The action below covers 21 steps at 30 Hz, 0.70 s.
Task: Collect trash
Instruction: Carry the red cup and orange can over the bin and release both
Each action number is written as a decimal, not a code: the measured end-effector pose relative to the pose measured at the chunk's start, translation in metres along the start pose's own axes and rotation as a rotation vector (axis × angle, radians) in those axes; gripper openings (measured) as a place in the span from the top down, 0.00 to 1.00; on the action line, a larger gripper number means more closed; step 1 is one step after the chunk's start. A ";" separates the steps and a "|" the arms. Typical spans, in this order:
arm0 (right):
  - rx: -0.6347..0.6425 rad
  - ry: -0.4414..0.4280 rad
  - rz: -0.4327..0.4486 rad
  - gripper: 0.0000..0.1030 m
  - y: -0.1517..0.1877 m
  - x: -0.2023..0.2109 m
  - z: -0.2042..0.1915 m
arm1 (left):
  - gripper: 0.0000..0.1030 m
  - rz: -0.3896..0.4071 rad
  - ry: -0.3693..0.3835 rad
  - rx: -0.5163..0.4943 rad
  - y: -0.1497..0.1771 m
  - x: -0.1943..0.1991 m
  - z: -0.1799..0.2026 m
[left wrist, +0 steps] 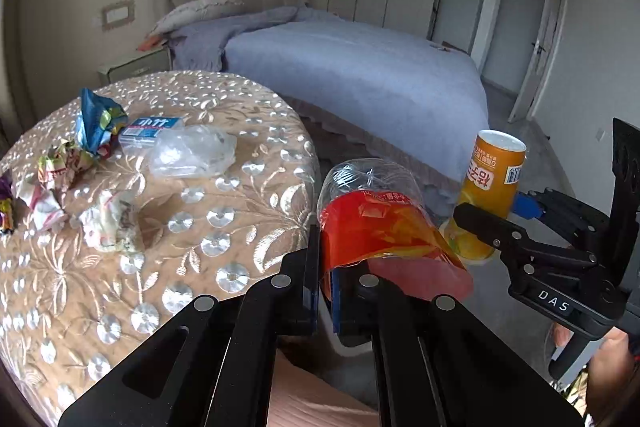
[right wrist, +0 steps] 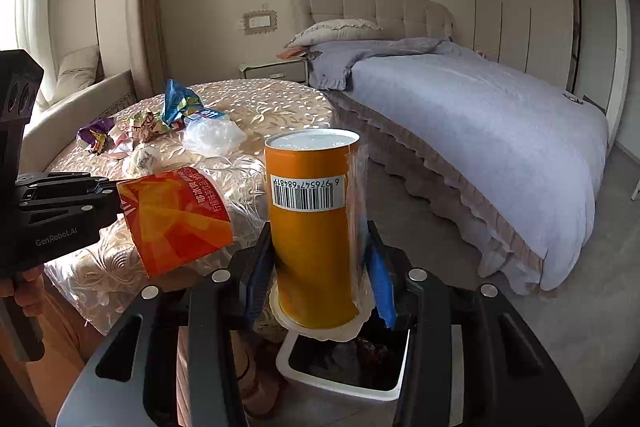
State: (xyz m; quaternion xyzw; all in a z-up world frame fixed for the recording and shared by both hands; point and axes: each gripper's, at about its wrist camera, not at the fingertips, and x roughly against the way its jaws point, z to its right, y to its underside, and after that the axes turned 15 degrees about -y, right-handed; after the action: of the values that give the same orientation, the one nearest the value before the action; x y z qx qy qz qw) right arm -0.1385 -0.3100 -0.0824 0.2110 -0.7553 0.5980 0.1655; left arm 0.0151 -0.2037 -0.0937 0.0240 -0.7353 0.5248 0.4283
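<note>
Holding: left tongs [left wrist: 325,291] clamped on bottle [left wrist: 372,211] label only, right tongs [right wrist: 316,267] on can [right wrist: 314,227]; label may tear, missing bin [right wrist: 340,383].

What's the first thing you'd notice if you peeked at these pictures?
Probably the bright orange can, pinched in the right gripper just above a white trash bin. Next, the squashed bottle with the red label in the left gripper, beside a shiny flowered table strewn with wrappers.
</note>
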 end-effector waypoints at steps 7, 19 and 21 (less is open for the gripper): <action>-0.068 0.028 -0.009 0.56 0.037 -0.014 0.035 | 0.96 -0.124 0.065 -0.075 0.007 -0.060 0.051; -0.113 0.007 -0.084 0.06 0.084 -0.050 0.081 | 0.19 -0.348 0.086 -0.156 0.030 -0.149 0.088; -0.098 0.027 -0.064 0.04 0.089 -0.049 0.085 | 0.05 -0.334 0.032 -0.154 0.029 -0.155 0.085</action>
State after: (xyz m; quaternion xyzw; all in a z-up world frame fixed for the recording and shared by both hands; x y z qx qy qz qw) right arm -0.1425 -0.3697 -0.2008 0.2186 -0.7744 0.5574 0.2046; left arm 0.0477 -0.3225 -0.2243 0.1045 -0.7521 0.3888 0.5217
